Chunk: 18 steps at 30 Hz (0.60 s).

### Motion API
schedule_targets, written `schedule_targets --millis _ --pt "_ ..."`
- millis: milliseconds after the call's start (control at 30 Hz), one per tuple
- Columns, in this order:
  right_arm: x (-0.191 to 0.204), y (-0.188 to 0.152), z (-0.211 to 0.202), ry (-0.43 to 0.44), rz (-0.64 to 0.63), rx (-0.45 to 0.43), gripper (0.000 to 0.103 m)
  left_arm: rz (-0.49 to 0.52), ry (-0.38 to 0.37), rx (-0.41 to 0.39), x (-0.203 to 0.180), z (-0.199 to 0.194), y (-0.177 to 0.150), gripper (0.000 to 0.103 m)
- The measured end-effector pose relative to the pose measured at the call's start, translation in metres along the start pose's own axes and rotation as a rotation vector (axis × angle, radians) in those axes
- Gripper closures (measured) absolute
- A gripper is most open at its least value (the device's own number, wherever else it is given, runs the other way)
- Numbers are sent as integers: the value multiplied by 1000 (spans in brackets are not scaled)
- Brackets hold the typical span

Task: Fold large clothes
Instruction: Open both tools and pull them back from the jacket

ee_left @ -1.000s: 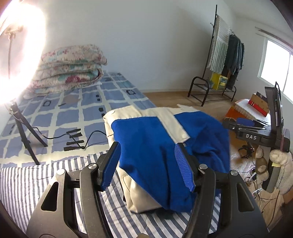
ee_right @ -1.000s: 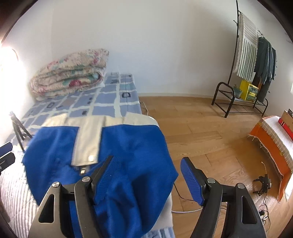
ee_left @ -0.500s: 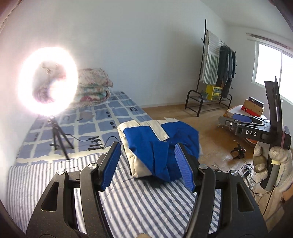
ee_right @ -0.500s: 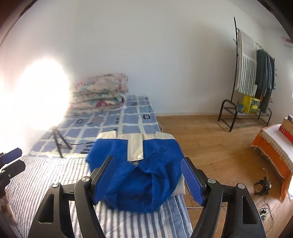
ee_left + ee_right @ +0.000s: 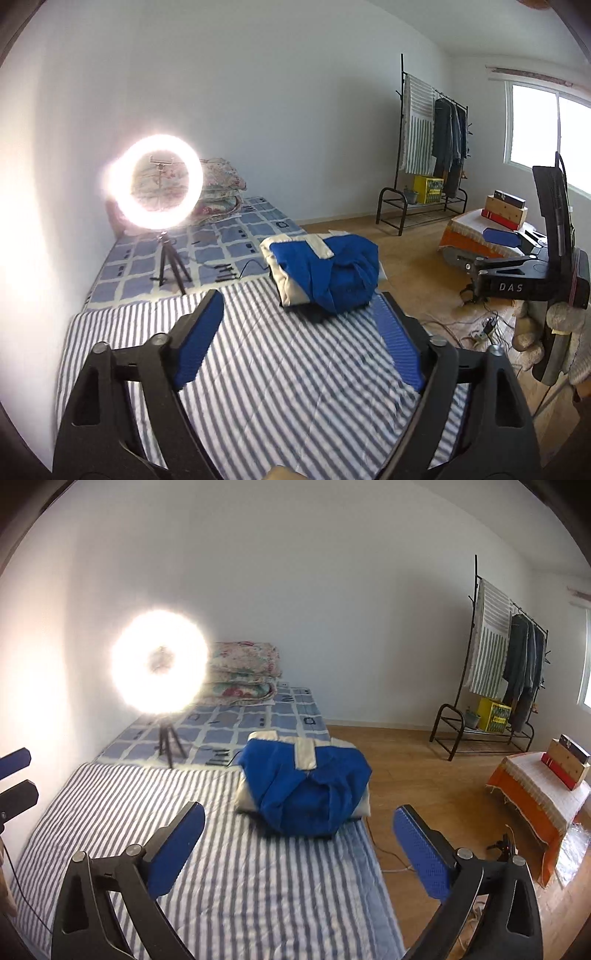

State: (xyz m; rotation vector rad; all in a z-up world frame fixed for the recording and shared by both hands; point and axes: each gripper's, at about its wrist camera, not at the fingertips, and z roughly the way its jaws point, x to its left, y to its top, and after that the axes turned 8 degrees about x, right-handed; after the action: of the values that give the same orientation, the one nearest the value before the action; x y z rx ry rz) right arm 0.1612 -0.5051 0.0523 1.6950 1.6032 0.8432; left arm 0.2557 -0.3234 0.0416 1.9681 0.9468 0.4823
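A blue and cream jacket [image 5: 325, 271] lies in a soft, lumpy bundle on the bed [image 5: 258, 369], near the bed's right edge, where the striped sheet [image 5: 236, 867] meets a blue checked sheet [image 5: 255, 720]. The blue cloth looks smooth and puffy, with a cream band across the top.

The left gripper [image 5: 299, 339] is held above the striped sheet, well apart from the jacket. Its blue ribbed fingers [image 5: 201, 334] are spread wide and hold nothing. The right gripper [image 5: 299, 853] hangs over the same sheet, its dotted blue fingers [image 5: 421, 853] also spread wide and empty. In the left view the right gripper shows at the side, and the letters "DAS" can be read on it.

A round ring light [image 5: 160, 666] glows on a little black tripod on the checked sheet. Behind it sits a stack of folded flowery quilts [image 5: 243, 677]. A black metal rack [image 5: 491, 679] holds a striped towel and dark clothes, with a yellow box [image 5: 493, 720] on its low shelf; what is in the box is too small to tell.
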Motion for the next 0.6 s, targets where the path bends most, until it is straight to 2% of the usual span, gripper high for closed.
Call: schedule_targets --millis 333,600 --pt "35 -63 -34 7 13 -27 0 -6 12 39 -8 -51 -66 4" --pt "47 -94 -38 -4 36 -57 0 -6 82 64 -6 -48 -86 0"
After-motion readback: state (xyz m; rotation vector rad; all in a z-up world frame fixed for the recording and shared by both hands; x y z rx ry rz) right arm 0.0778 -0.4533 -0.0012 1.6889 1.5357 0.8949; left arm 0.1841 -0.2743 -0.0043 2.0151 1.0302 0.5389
